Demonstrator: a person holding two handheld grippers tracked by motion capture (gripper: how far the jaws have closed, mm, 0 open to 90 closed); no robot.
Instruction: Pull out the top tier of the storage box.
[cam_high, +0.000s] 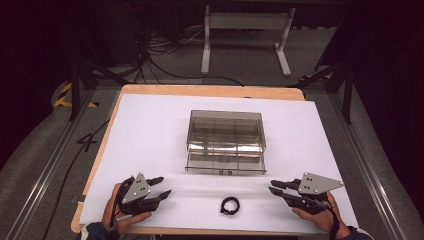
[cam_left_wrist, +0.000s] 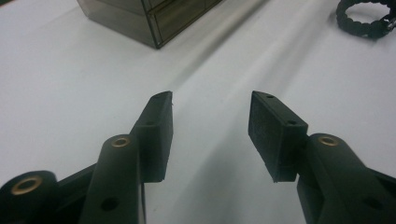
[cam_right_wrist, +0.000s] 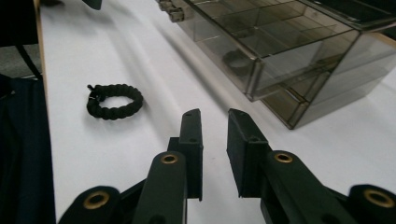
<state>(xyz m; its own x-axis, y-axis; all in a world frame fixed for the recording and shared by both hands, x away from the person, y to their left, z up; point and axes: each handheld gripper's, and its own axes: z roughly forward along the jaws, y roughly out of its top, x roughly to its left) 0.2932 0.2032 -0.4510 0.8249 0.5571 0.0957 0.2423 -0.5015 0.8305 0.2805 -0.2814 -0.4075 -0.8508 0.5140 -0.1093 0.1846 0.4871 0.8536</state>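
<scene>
— How many things did you have on the table (cam_high: 150, 125) then?

— Two. One smoky clear drawer box (cam_high: 226, 142) and one black braided bracelet (cam_high: 230, 205). The bracelet lay flat on the white sheet, in front of the box on my side and apart from it.

— And your tools?

— Two as well, one in each hand. My left tool (cam_high: 163, 188) sat to the left of the bracelet, well apart from it, its jaws spread wide with nothing between them. My right tool (cam_high: 272, 186) sat to the right of the bracelet, also apart, its jaws only narrowly parted and holding nothing.

— The box itself?

— I counted two drawer levels, each divided into compartments; the lower drawer stood slightly out toward the bracelet.
</scene>
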